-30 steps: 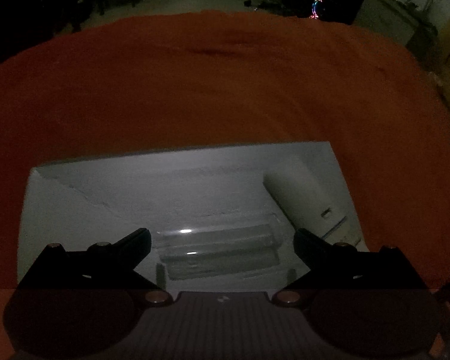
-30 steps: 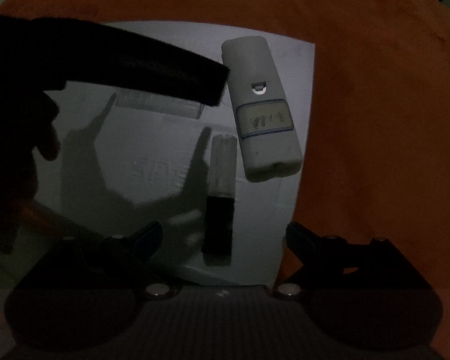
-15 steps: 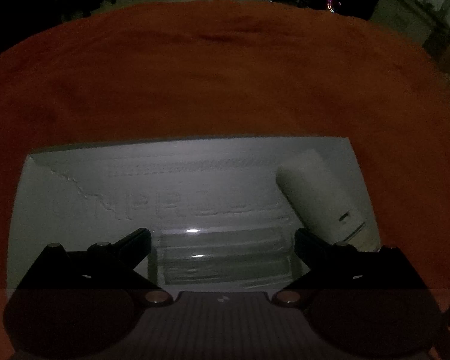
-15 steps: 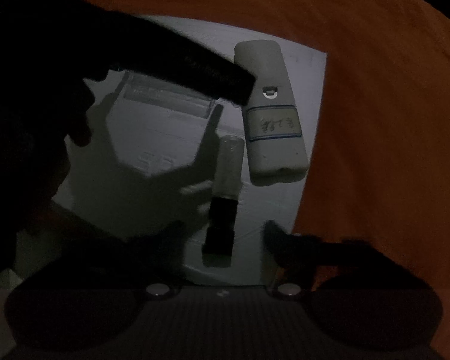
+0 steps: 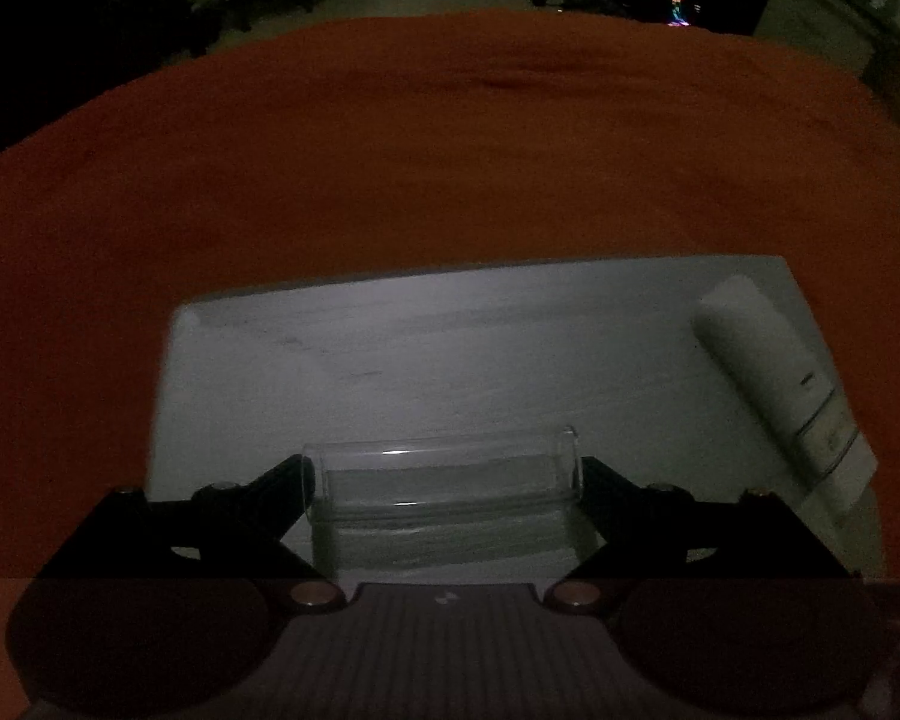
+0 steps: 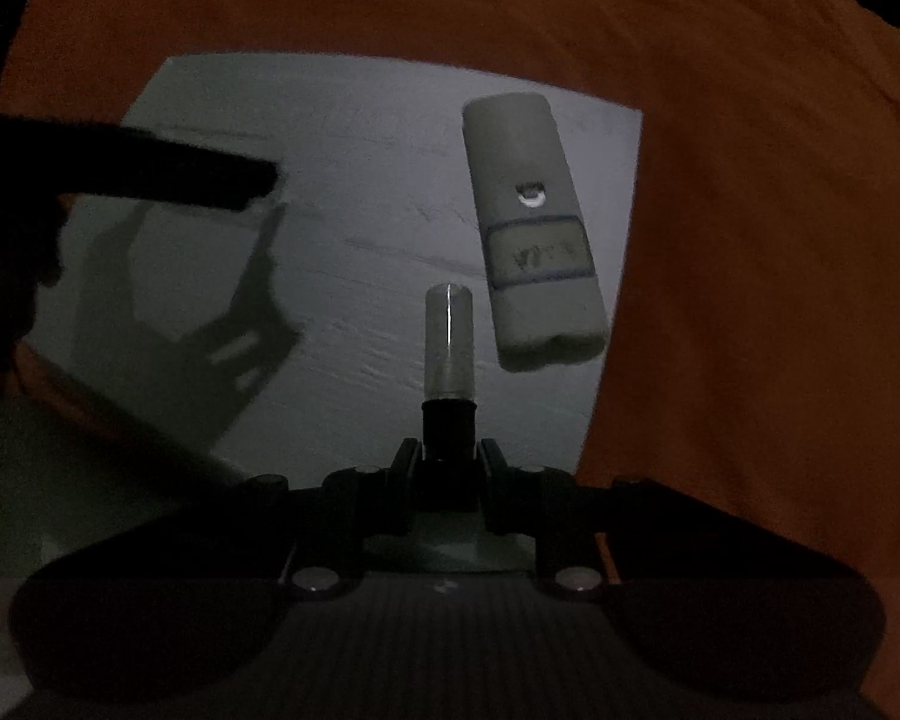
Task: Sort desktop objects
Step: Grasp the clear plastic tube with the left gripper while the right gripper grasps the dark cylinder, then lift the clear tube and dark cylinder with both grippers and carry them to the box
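While we sort: both claws work over the white board [image 5: 462, 348] on the orange cloth [image 5: 450, 168].
Left claw [image 5: 447, 474]: closing endwise on the clear box [image 5: 444, 480], at 6 o'clock.
Right claw [image 6: 448, 450]: closing on the marker [image 6: 448, 354]'s dark end, tip toward 12.
White remote [image 6: 531, 228]: flat at 1 o'clock, waiting.

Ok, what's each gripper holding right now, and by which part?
Right gripper closing on the lipstick's dark base. Left gripper closing across the clear case's two ends.

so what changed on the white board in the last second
The right gripper, jaws closing, has clamped the dark end of the tube. The left gripper now grips the clear case end to end. The white remote and white board stayed put.
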A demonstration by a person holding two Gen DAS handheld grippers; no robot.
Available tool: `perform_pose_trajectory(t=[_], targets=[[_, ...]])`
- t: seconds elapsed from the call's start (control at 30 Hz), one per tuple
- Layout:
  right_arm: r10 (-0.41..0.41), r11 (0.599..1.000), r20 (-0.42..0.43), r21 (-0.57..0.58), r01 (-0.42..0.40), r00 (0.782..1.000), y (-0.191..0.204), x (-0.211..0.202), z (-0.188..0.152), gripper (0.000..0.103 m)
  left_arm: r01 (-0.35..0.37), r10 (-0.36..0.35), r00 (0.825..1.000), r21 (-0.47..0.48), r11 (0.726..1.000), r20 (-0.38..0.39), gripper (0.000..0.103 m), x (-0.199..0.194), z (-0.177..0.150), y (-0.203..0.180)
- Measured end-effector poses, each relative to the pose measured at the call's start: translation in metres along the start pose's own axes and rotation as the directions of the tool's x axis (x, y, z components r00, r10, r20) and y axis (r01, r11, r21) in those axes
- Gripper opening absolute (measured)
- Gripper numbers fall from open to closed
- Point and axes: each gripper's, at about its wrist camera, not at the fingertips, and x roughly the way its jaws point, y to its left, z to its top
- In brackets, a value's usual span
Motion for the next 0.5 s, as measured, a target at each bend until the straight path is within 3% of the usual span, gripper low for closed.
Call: perform_pose_trajectory(t=[0.3, 0.4, 0.5], targets=[[0.016, 0.997, -0.015, -0.07, -0.017, 1.0, 0.024, 0.009, 0.011, 0.024, 0.016, -0.014, 0.999, 0.082, 0.997, -0.03, 0.092, -0.023, -0.024, 0.028], [-0.01, 0.998, -0.031, -0.063, 0.009, 0.999, 0.024, 0.009, 0.018, 0.044, 0.009, -0.006, 0.999, 0.09, 0.996, -0.033, 0.093, -0.022, -0.022, 0.028], [-0.02, 1.0, -0.021, -0.025, 0.019, 1.0, 0.019, 0.011, 0.027, 0.056, 0.027, -0.022, 0.998, 0.094, 0.995, -0.057, 0.096, -0.018, -0.023, 0.025]])
